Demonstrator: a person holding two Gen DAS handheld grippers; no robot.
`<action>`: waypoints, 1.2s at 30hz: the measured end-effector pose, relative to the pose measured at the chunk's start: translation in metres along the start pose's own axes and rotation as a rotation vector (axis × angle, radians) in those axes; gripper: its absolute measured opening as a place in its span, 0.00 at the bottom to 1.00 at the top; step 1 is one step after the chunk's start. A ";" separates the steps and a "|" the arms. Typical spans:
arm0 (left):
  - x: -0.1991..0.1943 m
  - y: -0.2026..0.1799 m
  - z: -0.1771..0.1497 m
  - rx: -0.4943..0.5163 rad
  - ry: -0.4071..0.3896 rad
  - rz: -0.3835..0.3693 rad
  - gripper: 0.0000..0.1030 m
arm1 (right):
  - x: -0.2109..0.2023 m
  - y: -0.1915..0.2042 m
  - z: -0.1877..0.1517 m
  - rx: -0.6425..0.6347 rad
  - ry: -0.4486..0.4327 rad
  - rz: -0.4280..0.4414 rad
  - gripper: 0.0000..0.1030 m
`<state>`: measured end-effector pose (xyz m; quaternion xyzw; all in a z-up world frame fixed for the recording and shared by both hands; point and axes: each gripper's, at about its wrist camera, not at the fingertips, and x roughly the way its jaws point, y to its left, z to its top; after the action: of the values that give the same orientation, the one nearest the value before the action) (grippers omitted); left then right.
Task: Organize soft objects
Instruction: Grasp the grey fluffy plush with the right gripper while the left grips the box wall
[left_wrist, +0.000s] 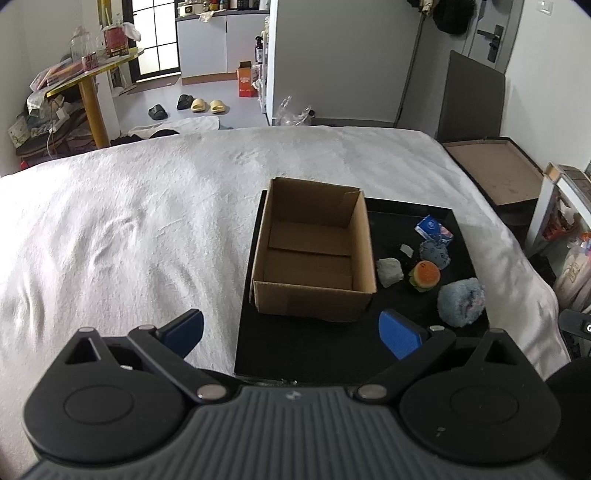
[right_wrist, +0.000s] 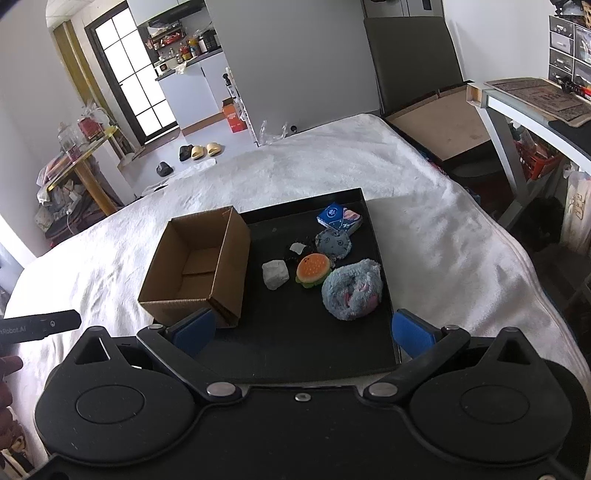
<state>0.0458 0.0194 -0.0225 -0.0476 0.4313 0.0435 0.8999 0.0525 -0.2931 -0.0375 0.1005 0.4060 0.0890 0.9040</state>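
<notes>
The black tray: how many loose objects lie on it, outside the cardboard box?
6, all right of the cardboard box on the black tray: grey lump, small white piece, burger toy, fluffy blue roll, round grey plush, blue packet. Smaller ones may be hidden.

Both grippers spread wide and holding nothing

The left gripper (left_wrist: 291, 334) fills the bottom of its frame, its blue pads (left_wrist: 399, 334) set far apart at lower left and lower right, with nothing between them. The right gripper (right_wrist: 303, 332) sits likewise low in its own frame, fingers splayed and bare. At that frame's left edge a dark slim part of the left gripper (right_wrist: 40, 328) juts in, above the person's fingertips (right_wrist: 9, 365).
</notes>
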 end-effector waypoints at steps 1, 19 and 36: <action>0.005 0.001 0.001 -0.003 0.004 0.004 0.97 | 0.003 0.000 0.001 0.001 0.001 -0.002 1.00; 0.070 0.015 0.018 -0.051 0.031 0.041 0.93 | 0.070 -0.018 0.013 0.049 0.037 0.005 0.95; 0.154 0.036 0.024 -0.119 0.073 0.073 0.54 | 0.162 -0.047 0.014 0.224 0.172 -0.023 0.87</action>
<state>0.1561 0.0640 -0.1299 -0.0870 0.4617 0.1003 0.8770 0.1726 -0.3011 -0.1560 0.1883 0.4904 0.0408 0.8500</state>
